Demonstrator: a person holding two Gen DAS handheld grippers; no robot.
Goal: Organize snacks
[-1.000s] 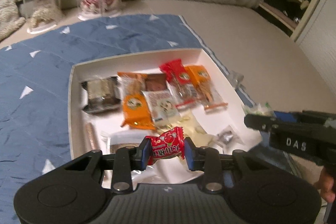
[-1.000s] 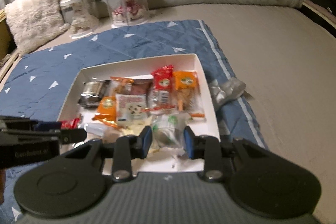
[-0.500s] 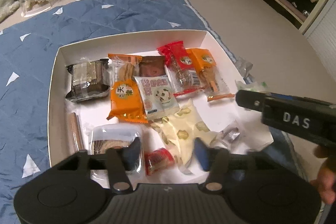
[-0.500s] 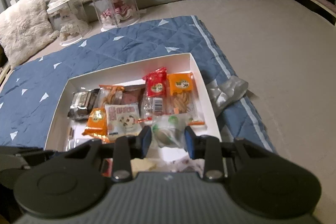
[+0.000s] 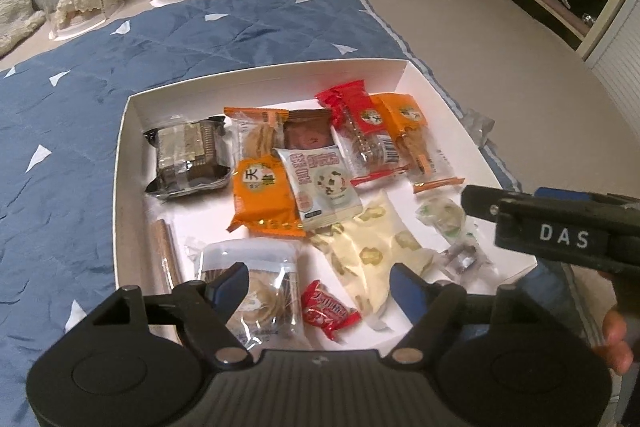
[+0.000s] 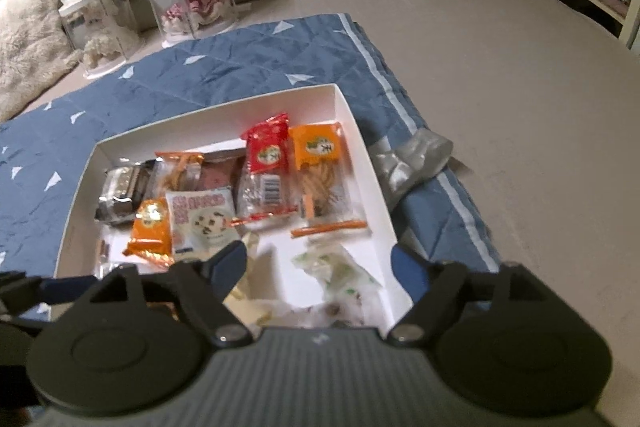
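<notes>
Your left gripper (image 5: pixel 316 279) and right gripper (image 6: pixel 318 261) had just spread apart, empty; the red candy (image 5: pixel 328 309) lay directly below the left, in the white box (image 5: pixel 124 163).

Black left gripper (image 5: pixel 316 281), blue pads, silver screws, white "DAS" on right gripper (image 5: pixel 480 203)

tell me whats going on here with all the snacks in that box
A person holding a gripper in each hand is sorting wrapped snacks into a white box on a blue quilt. The left gripper has just been opening, and the small red candy lies loose in the box between its open jaws. The right gripper has just been opening too; a green-and-white wrapped snack lies below it, released.
</notes>
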